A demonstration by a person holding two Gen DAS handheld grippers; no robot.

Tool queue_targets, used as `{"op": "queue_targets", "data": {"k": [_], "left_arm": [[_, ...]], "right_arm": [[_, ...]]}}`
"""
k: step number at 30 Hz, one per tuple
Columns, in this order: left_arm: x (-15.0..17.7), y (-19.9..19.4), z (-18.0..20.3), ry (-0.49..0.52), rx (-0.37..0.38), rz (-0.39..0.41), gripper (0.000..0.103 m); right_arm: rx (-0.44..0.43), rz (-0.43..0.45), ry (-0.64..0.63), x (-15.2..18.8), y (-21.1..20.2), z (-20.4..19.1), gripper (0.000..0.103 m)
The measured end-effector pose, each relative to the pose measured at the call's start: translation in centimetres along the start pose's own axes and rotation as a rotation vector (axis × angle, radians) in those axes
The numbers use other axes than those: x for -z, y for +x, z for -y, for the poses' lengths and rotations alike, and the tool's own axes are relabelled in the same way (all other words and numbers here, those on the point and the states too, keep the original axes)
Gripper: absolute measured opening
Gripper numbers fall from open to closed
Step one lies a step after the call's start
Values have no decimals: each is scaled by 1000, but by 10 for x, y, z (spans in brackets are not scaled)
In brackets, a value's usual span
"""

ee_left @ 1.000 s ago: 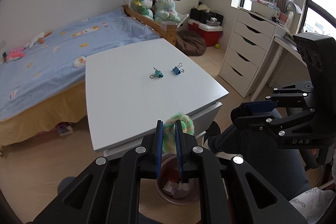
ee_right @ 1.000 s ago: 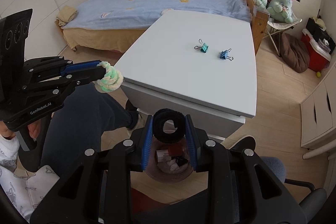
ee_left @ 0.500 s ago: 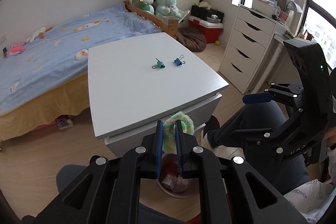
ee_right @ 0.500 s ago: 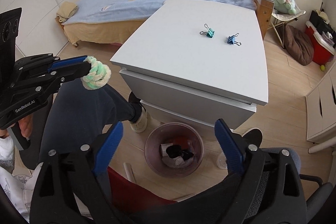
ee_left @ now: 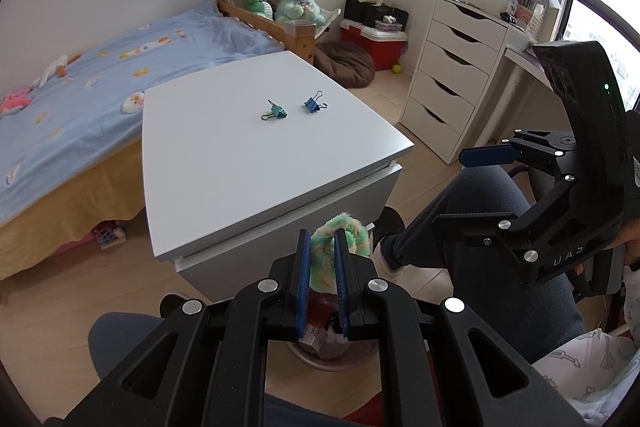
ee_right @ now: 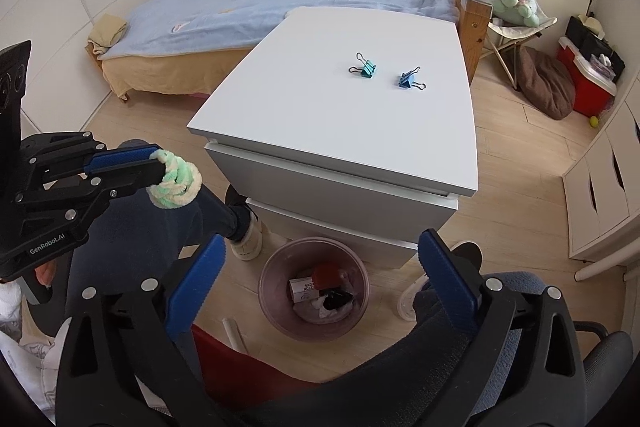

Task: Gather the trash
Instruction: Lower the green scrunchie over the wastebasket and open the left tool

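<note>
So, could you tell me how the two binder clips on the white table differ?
The teal binder clip is greener and lies left of the blue binder clip in the right wrist view. The teal one's wire handles point left; the blue one's splay to the right. Both look alike in size and rest apart on the white table.

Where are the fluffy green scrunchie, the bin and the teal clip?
fluffy green scrunchie [ee_right: 176,185], right wrist view, its woolly middle.
bin [ee_right: 267,297], right wrist view, left rim.
teal clip [ee_right: 367,71], right wrist view, its body.

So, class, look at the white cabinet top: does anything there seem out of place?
Two small binder clips, one teal and one blue, lie loose on the otherwise bare white cabinet top, apart from each other. Nothing looks spilled or damaged.
</note>
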State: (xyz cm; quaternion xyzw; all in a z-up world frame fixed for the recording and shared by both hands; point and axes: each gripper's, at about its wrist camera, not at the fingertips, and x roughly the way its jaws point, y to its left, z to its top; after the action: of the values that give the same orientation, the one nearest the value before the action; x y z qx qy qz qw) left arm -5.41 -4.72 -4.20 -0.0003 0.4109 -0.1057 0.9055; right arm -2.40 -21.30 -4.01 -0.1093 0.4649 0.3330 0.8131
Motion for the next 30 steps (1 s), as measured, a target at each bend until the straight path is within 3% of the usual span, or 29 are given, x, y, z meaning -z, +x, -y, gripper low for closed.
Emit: {"op": "queue_targets", "data": {"k": [15, 18, 21, 23, 30], "left_arm": [[-5, 13, 18, 61, 29, -39, 13], [-7, 15, 18, 66, 32, -48, 27], [-8, 17, 15, 46, 24, -34, 74], [-9, 16, 13, 31, 26, -21, 89], [-8, 14, 9, 25, -26, 6, 95]], "right_arm": [[28, 32, 40, 3, -16, 17, 95], [30, 35, 47, 3, -17, 18, 96], [29, 35, 53, 3, -17, 20, 96], [29, 35, 53, 3, -17, 20, 96], [27, 35, 54, 3, -18, 20, 96]]}}
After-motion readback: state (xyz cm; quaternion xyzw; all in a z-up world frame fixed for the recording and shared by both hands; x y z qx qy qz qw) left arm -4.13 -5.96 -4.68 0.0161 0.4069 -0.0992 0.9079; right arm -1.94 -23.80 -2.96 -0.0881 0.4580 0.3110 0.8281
